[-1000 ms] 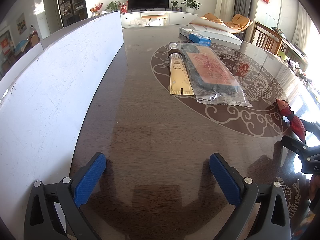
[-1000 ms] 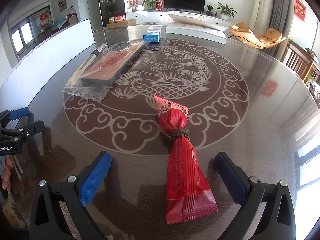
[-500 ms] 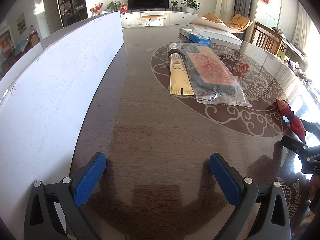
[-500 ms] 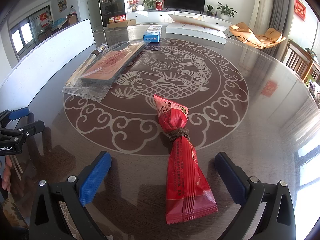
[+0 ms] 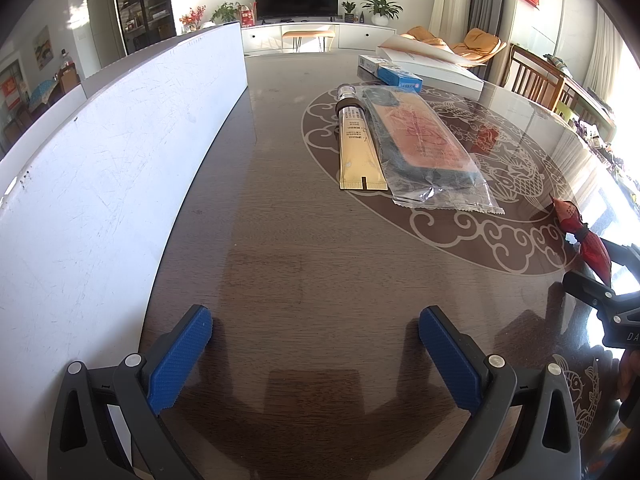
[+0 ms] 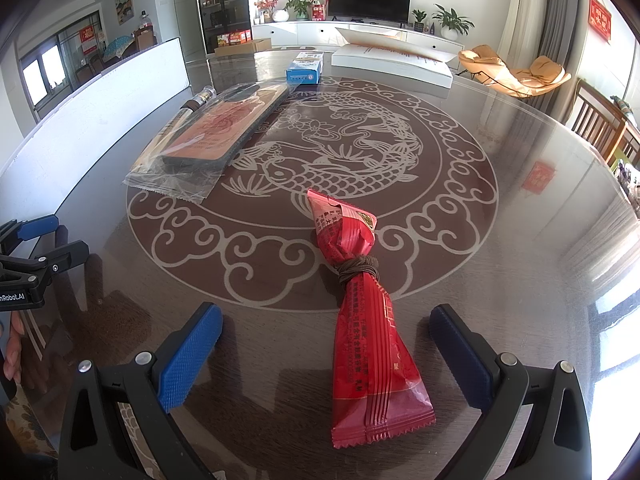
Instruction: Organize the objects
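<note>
A red snack packet [image 6: 364,308] tied at its middle with a brown band lies on the dark table, its near end between my right gripper's [image 6: 326,344] open fingers; it also shows at the right of the left wrist view [image 5: 588,240]. A phone-case-like item in a clear bag [image 5: 424,144] and a yellow tube [image 5: 358,148] lie side by side mid-table; the bag also shows in the right wrist view [image 6: 216,140]. My left gripper [image 5: 316,348] is open and empty over bare table.
A white board [image 5: 104,184] stands along the table's left side. A blue box [image 6: 305,67] and a large flat white box [image 6: 394,62] lie at the far end. Chairs [image 5: 540,80] stand at the right. The left gripper shows in the right wrist view [image 6: 36,248].
</note>
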The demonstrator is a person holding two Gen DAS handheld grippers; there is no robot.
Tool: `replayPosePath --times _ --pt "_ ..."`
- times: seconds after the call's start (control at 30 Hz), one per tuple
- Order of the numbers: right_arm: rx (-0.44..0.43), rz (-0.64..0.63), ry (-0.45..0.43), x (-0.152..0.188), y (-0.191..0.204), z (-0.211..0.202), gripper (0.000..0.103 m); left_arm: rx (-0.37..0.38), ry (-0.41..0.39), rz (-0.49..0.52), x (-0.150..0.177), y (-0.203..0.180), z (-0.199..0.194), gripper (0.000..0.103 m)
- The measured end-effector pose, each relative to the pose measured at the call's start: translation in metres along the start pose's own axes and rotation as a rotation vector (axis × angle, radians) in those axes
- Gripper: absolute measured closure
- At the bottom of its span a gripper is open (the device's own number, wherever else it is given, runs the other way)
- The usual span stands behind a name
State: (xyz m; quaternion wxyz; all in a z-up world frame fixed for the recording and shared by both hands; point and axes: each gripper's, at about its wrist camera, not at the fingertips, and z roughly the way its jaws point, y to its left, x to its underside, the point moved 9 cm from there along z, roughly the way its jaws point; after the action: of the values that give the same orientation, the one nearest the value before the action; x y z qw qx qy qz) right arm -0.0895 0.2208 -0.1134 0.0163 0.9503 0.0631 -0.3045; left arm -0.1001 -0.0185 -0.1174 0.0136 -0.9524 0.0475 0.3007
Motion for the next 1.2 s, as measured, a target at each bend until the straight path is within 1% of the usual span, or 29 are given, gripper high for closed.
replayPosePath --times 0.47,0.53,0.57,0.63,0.67,0.77,0.87,0.9,0.93,1.0,1.1,1.2 --pt "0.003 -0.001 0.000 0.000 0.000 0.000 0.000 0.005 -0.001 -0.003 0.000 0.000 -0.001 0.000" --pt "0.003 -0.001 0.000 0.000 0.000 -0.001 0.000 0.003 0.021 0.008 -0.003 -0.001 0.001 0.000" --pt "0.003 -0.001 0.000 0.000 0.000 -0.001 0.000 0.022 0.033 0.006 -0.007 -0.003 0.004 0.000" --pt "0.003 -0.001 0.000 0.001 -0.001 -0.001 0.000 0.074 0.037 -0.027 -0.022 -0.006 0.005 0.000" --pt "0.003 -0.001 0.000 0.000 0.000 -0.001 0.000 0.087 0.026 -0.042 -0.032 -0.006 0.004 0.000" --pt "0.003 -0.001 0.000 0.000 0.000 -0.001 0.000 0.092 -0.039 -0.062 -0.072 -0.005 0.001 0.000" --pt "0.003 -0.001 0.000 0.001 0.000 -0.001 0.000 0.084 -0.045 -0.097 -0.104 0.000 0.016 0.000" --pt "0.003 -0.001 0.000 0.000 0.000 -0.001 0.000 0.084 -0.037 -0.105 -0.111 0.000 0.023 0.003" --pt "0.003 -0.001 0.000 0.001 0.000 -0.001 0.000 0.087 -0.027 -0.109 -0.120 -0.001 0.033 0.014" --pt "0.003 -0.001 0.000 0.001 0.000 -0.001 0.000 0.075 -0.003 -0.117 -0.128 -0.001 0.048 0.021" --pt "0.003 -0.001 0.000 0.001 0.000 -0.001 0.000 0.052 0.001 -0.151 -0.136 0.005 0.064 0.024" --pt "0.003 -0.001 0.000 0.001 0.000 -0.001 0.000 0.062 0.014 -0.178 -0.142 0.005 0.077 0.024"
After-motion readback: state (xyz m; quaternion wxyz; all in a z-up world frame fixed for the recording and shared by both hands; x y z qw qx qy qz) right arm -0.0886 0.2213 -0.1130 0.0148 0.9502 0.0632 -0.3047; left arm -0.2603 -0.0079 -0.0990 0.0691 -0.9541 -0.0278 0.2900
